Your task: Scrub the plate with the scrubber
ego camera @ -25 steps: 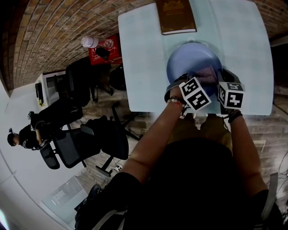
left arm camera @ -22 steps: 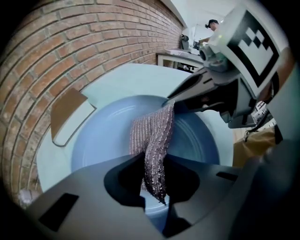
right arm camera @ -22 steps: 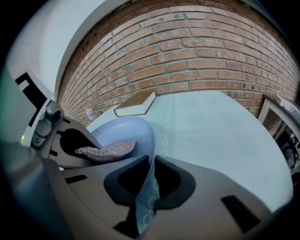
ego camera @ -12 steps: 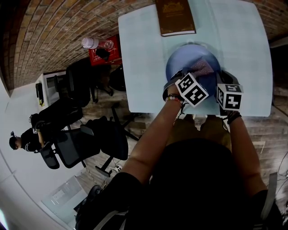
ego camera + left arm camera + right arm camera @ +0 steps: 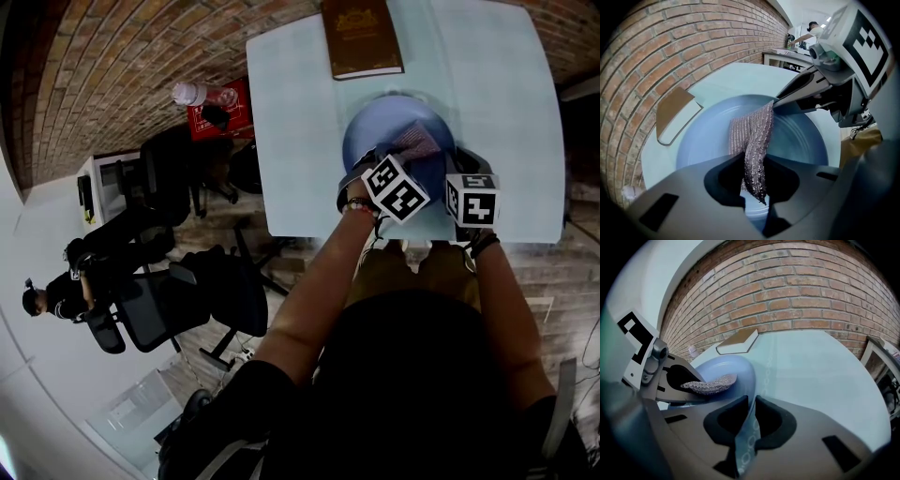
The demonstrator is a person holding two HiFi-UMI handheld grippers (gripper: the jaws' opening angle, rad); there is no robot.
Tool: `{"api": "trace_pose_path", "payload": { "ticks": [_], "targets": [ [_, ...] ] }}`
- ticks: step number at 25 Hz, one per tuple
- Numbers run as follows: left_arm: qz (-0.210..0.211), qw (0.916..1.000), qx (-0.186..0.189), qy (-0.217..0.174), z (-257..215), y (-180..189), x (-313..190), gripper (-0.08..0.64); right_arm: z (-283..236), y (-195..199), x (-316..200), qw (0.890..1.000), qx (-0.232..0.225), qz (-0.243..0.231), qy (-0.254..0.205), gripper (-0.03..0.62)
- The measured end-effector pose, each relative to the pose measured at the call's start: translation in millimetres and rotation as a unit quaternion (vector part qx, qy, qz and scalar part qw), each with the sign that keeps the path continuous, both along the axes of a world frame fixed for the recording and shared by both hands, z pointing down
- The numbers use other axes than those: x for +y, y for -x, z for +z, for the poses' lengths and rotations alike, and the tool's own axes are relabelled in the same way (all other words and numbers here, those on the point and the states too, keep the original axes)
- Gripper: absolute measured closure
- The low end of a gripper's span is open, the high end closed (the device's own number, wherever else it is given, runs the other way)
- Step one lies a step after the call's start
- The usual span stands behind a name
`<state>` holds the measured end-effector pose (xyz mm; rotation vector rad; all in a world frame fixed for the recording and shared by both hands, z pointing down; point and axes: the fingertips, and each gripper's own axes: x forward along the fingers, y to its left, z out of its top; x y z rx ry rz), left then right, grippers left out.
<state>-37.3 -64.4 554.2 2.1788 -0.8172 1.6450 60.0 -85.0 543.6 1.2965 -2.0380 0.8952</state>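
Observation:
A blue plate (image 5: 375,131) lies on the pale table, near its front edge. My left gripper (image 5: 754,165) is shut on a silvery mesh scrubber (image 5: 751,136), which drapes onto the plate's (image 5: 801,136) inner face. My right gripper (image 5: 751,401) is shut on the plate's near right rim (image 5: 746,394) and holds it slightly tilted. In the right gripper view the scrubber (image 5: 710,384) sticks out of the left gripper (image 5: 670,376) over the plate. From the head view both marker cubes sit over the plate's near side, and the scrubber (image 5: 417,142) shows just past them.
A brown book (image 5: 361,37) lies on the table (image 5: 300,112) beyond the plate. Left of the table stand office chairs (image 5: 178,291), a red box with a bottle (image 5: 211,103), and a seated person (image 5: 56,291). A brick wall (image 5: 797,291) runs behind the table.
My left gripper has slid a little left and away across the plate with the scrubber. The right gripper has shifted only slightly and keeps its hold on the rim.

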Motion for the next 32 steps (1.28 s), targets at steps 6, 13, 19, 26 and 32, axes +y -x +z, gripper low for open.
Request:
{"api": "trace_pose_path", "payload": {
  "ticks": [6, 13, 19, 26, 32],
  "targets": [
    [-0.01, 0.9999, -0.007, -0.006, 2, -2, 0, 0.483, 2, -2, 1, 1.0, -0.002, -0.005, 0.012, 0.528],
    [-0.034, 0.9993, -0.01, -0.01, 1, -4, -1, 0.483, 0, -2, 1, 0.999, -0.006, -0.027, 0.016, 0.528],
    [-0.055, 0.9981, -0.021, -0.02, 1, -5, -1, 0.483, -3, 0, 5, 0.997, -0.003, -0.075, 0.006, 0.52],
    [-0.072, 0.9961, -0.017, -0.048, 1, -7, -3, 0.483, -4, -3, 6, 0.995, 0.001, -0.099, -0.001, 0.506],
    [-0.062, 0.9941, -0.023, -0.086, -5, -4, 1, 0.485, -22, -7, 12, 0.992, 0.031, -0.12, -0.04, 0.497]
  ]
}}
